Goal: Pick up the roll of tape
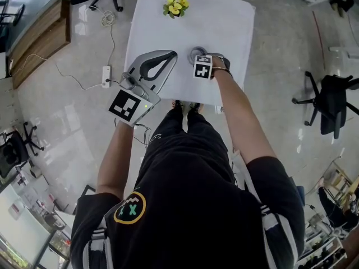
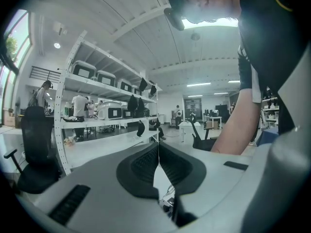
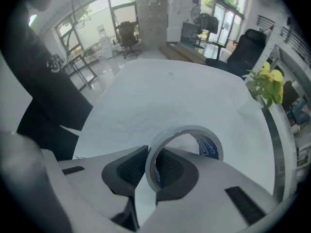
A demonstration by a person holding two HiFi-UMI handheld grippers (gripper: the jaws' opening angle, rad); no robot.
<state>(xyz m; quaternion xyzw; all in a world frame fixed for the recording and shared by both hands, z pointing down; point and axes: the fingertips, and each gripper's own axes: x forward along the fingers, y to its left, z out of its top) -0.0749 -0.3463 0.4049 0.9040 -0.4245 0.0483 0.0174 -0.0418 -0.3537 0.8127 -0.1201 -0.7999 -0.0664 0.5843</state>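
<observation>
Right gripper view | step: grasp | right gripper (image 3: 151,166) pinches tape (image 3: 210,147) wall, one jaw inside ring, low over table (image 3: 160,96) | left gripper (image 2: 158,154) jaws pressed together, empty | next: likely lift, holding pinch firm

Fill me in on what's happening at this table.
A person stands at a white table with a gripper in each hand. The right gripper points steeply down and is clamped on the wall of the roll of tape, one jaw inside the ring and one outside. Whether the roll has left the table is hard to tell. The left gripper is shut and empty, held at the table's near left edge. Yellow flowers sit at the far edge.
</observation>
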